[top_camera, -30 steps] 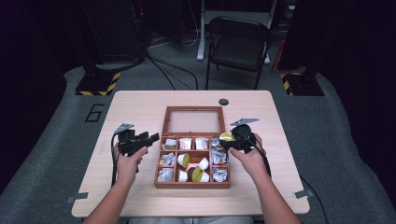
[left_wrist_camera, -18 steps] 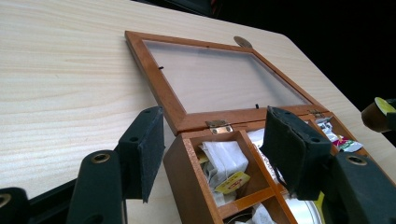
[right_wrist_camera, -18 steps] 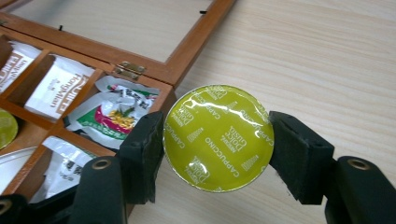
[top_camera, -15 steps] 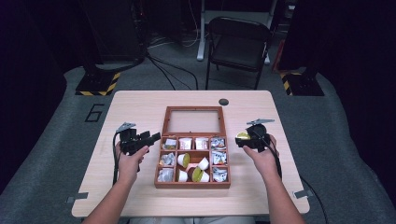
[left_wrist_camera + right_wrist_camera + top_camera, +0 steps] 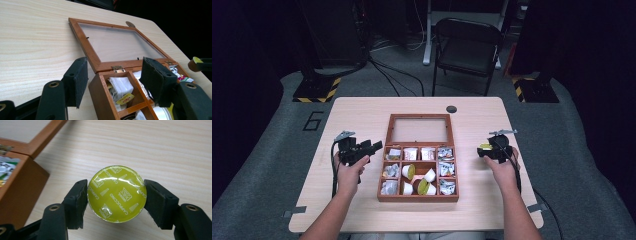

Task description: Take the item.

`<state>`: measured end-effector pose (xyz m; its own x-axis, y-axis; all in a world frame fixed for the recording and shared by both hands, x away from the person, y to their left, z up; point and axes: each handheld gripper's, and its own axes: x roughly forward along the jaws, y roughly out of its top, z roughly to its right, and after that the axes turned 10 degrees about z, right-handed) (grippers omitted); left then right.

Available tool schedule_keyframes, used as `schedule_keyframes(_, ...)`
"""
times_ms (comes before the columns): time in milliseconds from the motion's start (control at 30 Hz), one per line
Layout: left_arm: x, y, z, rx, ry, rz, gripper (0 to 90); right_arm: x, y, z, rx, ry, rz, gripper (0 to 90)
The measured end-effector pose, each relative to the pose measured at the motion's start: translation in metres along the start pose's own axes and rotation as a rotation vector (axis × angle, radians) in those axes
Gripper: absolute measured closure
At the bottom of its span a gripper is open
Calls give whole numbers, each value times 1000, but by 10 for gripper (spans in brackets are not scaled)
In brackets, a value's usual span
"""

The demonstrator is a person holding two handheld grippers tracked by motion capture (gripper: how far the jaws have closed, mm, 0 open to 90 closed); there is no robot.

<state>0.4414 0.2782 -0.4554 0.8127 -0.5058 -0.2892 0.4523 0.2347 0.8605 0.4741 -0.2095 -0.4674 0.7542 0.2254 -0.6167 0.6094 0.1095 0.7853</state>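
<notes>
A wooden compartment box (image 5: 418, 197) lies in the middle of the table, its glass lid (image 5: 419, 117) folded flat behind it. It holds paper sachets (image 5: 411, 153) and several capsules (image 5: 408, 171). My right gripper (image 5: 486, 150) hovers over bare table to the right of the box, shut on a capsule with a yellow-green foil top (image 5: 116, 195); both pads (image 5: 76, 203) press its rim. My left gripper (image 5: 374, 146) rests at the box's back left corner (image 5: 100, 95), open, with one pad (image 5: 77, 80) over the table and the other over the compartments.
A small dark disc (image 5: 451, 109) sits in the tabletop behind the lid. A black folding chair (image 5: 467, 47) stands beyond the far edge. Bare wood (image 5: 492, 125) lies to the right of the box and on its left side.
My right gripper has carried the capsule from over the box's back right compartment out to the right, and lower, over the table. The left gripper has stayed put.
</notes>
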Motion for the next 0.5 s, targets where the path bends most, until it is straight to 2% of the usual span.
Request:
schedule_keyframes(233, 0, -1, 1, 4, 0, -6, 386, 12, -10, 7, 38, -5, -31, 372)
schedule_keyframes(500, -1, 0, -1, 3, 1, -3, 386, 16, -13, 7, 42, -7, -40, 367)
